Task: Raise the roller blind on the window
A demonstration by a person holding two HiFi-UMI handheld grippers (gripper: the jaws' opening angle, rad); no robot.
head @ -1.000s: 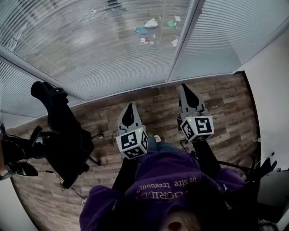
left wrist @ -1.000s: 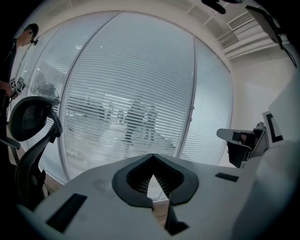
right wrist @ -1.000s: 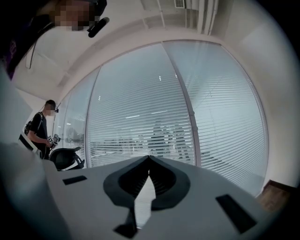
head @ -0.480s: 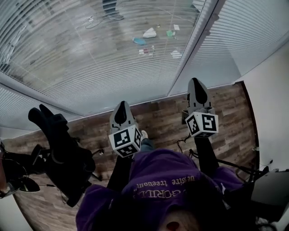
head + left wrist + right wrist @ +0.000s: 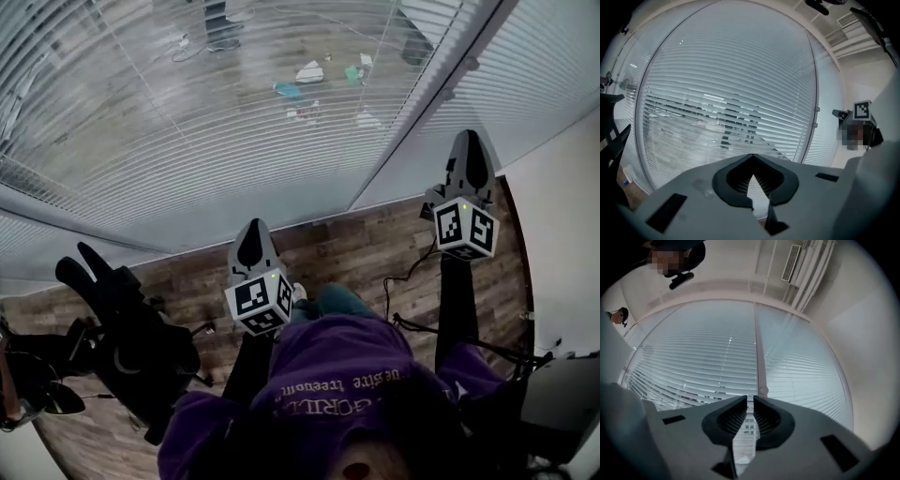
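Now right tongs [image 5: 469, 142] higher, just opening, empty

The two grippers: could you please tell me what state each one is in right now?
Left gripper: closed, holding nothing.
Right gripper: slightly open; its jaws have just been opening, with nothing between them.

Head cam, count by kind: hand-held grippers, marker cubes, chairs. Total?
Hand-held grippers: 2, left hand-held gripper, right hand-held gripper (jaws just been opening, nothing between).
Marker cubes: 2, left marker cube, right marker cube.
Black office chair: 1.
Total: 5.
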